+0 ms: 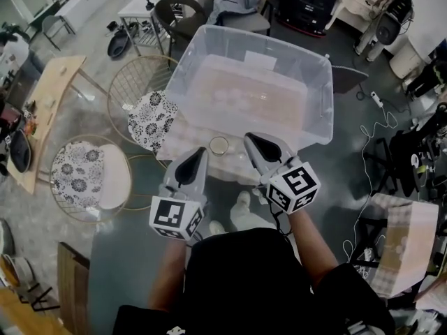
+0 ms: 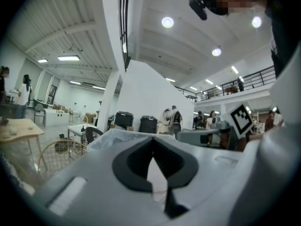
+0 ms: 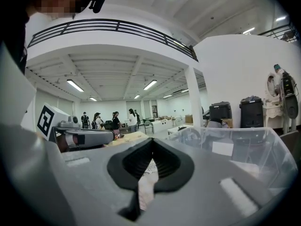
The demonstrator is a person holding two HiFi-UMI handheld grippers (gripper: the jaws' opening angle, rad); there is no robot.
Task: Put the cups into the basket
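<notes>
Nearest the camera, the person's two forearms reach forward over the floor, each hand holding a gripper level and side by side. The left gripper (image 1: 198,153) is clenched: in the left gripper view (image 2: 153,141) its dark pads meet at the tips and nothing sits between them. The right gripper (image 1: 251,140) is clenched too, and the right gripper view (image 3: 151,143) shows its pads closed tip to tip on nothing. Each gripper carries its marker cube at the rear, close to the hand.

Just past the tips lies the near edge of the table (image 1: 232,169), which is covered with a pale checked cloth. One cup (image 1: 218,145) stands upright on that edge with its open mouth up. It is between the two gripper tips, touched by neither, and just outside the basket's near wall.

The basket (image 1: 183,82), a large clear plastic tub, fills most of the table behind the cup. Its near corner shows in the left gripper view (image 2: 109,135) and its long side in the right gripper view (image 3: 244,149). Faint pale round shapes lie on its floor, too blurred through the plastic to name.

By the table's left edge stand two round wire chairs (image 1: 149,116) with flowered cushions. Further left is a wooden table (image 1: 47,96). Across the hall, a group of people (image 3: 115,120) stands by the desks.
</notes>
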